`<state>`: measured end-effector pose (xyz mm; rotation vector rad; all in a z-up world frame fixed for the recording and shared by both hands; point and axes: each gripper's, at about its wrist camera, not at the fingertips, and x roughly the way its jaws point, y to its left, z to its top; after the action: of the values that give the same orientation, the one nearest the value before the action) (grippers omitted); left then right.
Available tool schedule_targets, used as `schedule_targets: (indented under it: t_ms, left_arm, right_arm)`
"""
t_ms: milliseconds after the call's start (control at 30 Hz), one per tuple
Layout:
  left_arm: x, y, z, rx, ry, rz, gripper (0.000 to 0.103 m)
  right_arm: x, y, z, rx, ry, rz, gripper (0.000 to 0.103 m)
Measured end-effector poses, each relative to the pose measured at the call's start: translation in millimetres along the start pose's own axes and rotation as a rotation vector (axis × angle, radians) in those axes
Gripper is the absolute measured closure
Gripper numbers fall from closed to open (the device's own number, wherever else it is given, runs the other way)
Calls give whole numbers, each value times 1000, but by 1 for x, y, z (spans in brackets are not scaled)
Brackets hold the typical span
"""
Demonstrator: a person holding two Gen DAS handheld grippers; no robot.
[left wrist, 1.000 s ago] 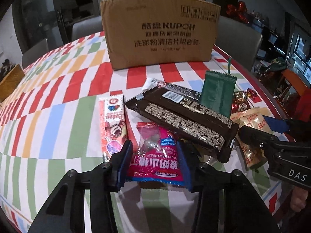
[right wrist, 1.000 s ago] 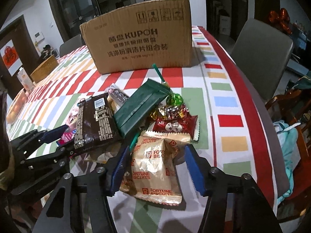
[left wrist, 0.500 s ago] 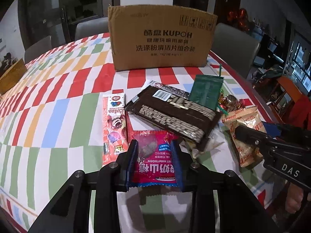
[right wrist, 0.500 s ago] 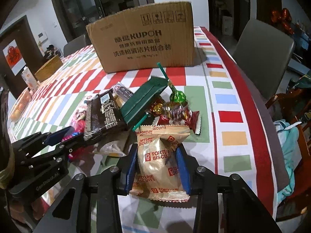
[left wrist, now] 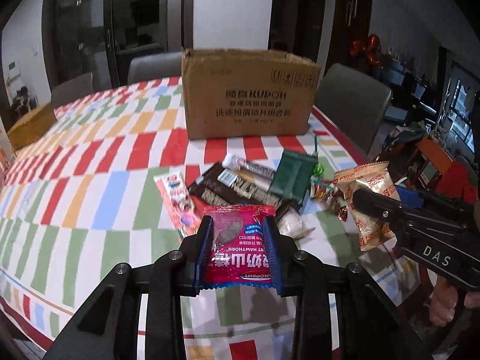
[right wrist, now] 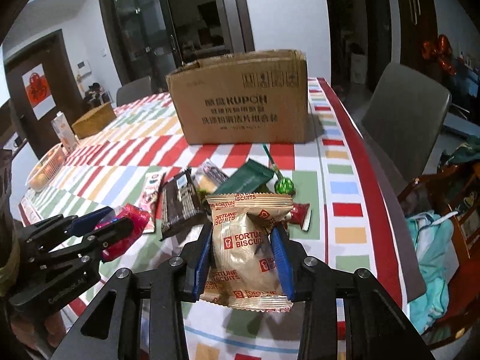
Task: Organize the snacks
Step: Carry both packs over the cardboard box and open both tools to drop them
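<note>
Snacks: a loose heap lies on the striped tablecloth (left wrist: 99,198), in front of the cardboard box (left wrist: 249,96) that stands at 12 o'clock in both views; two packets are already lifted clear of it. The left gripper (left wrist: 239,246) is clamped on the red hawthorn packet (left wrist: 240,240), its pads pressing on the two side edges; the right gripper (right wrist: 243,250) is clamped on the fortune biscuit packet (right wrist: 244,240), pinched at the waist so the film puckers. Judgement: both are light, soft film pouches, slippery and easily crushed; biscuits inside likely brittle, so hold across the body, gently, not by the crimped ends. The dark chocolate bar (left wrist: 234,192) looks stiffer and longer, better taken mid-length; the green pouch (left wrist: 292,177) leans on it. Left view alone shows the pink strip packet (left wrist: 180,204) in full, at 10 o'clock of its gripper; right view alone shows the green lollipop (right wrist: 283,184) clearly, and a basket (right wrist: 45,168) far off at 9 o'clock.
</note>
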<state>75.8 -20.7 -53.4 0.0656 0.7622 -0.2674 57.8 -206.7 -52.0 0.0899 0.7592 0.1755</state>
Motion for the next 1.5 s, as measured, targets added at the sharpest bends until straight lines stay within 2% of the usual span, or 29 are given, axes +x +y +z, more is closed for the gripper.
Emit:
schedule_targets:
  t_ms: [400,733,867,1267,1433,1500]
  left_arm:
    - [-17,-1,45,37,-156,25,69]
    - [-28,0,103,84,-298,53,69]
    - [-28,2,128,107,-330,64,69]
    - [8,13,208,149,-333,69,69]
    - [31,17,233,160,-302,76,69]
    - [41,20,243,158,-280,48,69]
  right_arm:
    - [-10,1,39,-28,-98,41,64]
    - [-15,2,100,-72,-213,55,64]
    - [-13,1,129,-88,-242,60,64]
    - [10,2,204,-131,-238,66,64]
    - [26,-3,230,-157,-239,42,64]
    - [33,-7,239,-162,-230,38,64]
